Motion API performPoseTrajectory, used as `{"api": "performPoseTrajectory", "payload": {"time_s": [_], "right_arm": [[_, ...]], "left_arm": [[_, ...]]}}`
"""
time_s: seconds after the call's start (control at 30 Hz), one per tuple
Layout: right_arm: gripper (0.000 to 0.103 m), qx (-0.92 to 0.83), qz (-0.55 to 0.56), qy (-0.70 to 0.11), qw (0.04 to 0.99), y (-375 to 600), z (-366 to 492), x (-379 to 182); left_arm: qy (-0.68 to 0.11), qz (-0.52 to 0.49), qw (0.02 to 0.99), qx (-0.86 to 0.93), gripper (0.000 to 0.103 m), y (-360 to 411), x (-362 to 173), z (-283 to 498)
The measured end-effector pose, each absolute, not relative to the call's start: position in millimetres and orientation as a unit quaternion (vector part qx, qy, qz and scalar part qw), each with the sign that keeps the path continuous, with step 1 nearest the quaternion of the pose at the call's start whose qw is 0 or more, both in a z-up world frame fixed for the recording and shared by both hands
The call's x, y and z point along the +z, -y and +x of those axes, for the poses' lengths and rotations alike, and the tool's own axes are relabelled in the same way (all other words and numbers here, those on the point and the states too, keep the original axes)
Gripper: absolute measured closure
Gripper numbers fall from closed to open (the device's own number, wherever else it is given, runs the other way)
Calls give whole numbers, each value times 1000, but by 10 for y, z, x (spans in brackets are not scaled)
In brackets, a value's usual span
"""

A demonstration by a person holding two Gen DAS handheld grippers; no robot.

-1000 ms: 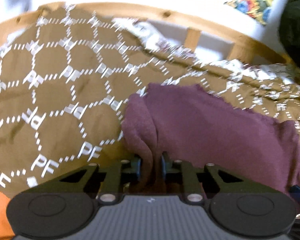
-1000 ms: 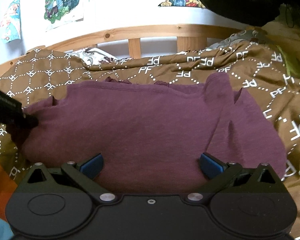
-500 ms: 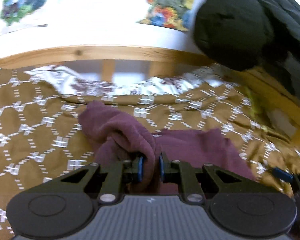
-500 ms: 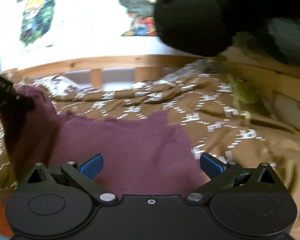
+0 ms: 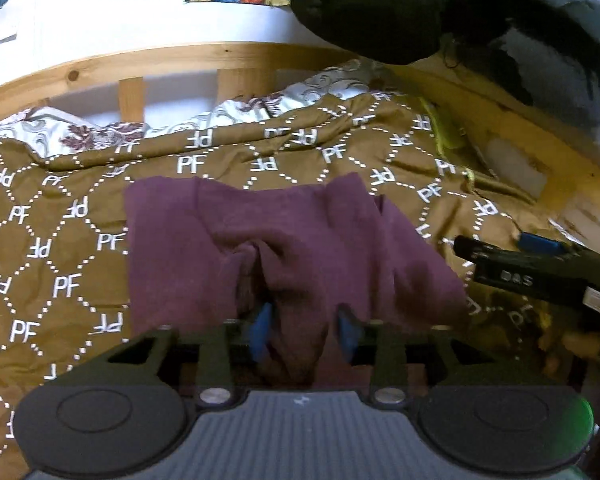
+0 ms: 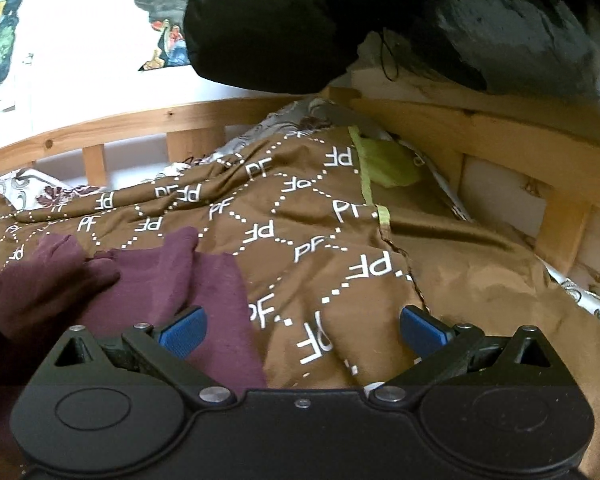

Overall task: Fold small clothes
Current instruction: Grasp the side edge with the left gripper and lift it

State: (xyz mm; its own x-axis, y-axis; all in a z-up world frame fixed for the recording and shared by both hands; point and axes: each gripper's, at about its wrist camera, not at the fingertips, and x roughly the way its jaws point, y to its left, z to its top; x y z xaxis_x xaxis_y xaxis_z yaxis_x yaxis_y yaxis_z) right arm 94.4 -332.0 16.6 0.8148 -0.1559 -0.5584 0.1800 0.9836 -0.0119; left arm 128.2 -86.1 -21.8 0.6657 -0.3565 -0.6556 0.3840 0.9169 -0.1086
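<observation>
A small maroon garment [image 5: 284, 248] lies folded over on the brown patterned bedspread [image 5: 60, 248]. My left gripper [image 5: 304, 334] is at its near edge, blue pads parted, with a fold of the cloth lying loose between them. My right gripper [image 6: 300, 330] is wide open and empty, over the bedspread [image 6: 320, 240] just right of the garment [image 6: 140, 288]. Its left pad [image 6: 182, 330] overlaps the garment's right edge. The right gripper also shows at the right of the left wrist view [image 5: 540, 268].
A wooden bed rail [image 5: 180, 64] runs along the back and a wooden side board [image 6: 520, 148] along the right. A black jacket [image 6: 300, 20] hangs over the far right corner. A lime-green cloth [image 6: 384, 164] peeks out by the rail.
My left gripper carried the garment's left side over to the right, laying it on the rest, and its jaws opened. My right gripper shifted right, off the garment's middle.
</observation>
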Motion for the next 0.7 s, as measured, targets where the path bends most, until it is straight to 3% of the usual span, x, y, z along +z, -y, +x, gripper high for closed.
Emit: {"api": "performPoseTrajectory", "payload": {"time_s": [0.2, 0.5, 0.7], "right_arm": [[1, -81, 15, -291, 953, 3297, 950, 139], [1, -57, 40, -239, 969, 3354, 889, 259], [1, 7, 75, -217, 973, 3307, 915, 342]], "left_arm": [[-319, 45, 918, -232, 15, 888, -164, 1007], [-283, 66, 933, -214, 2, 821, 5, 861], [-293, 113, 932, -183, 1, 677, -148, 881]]}}
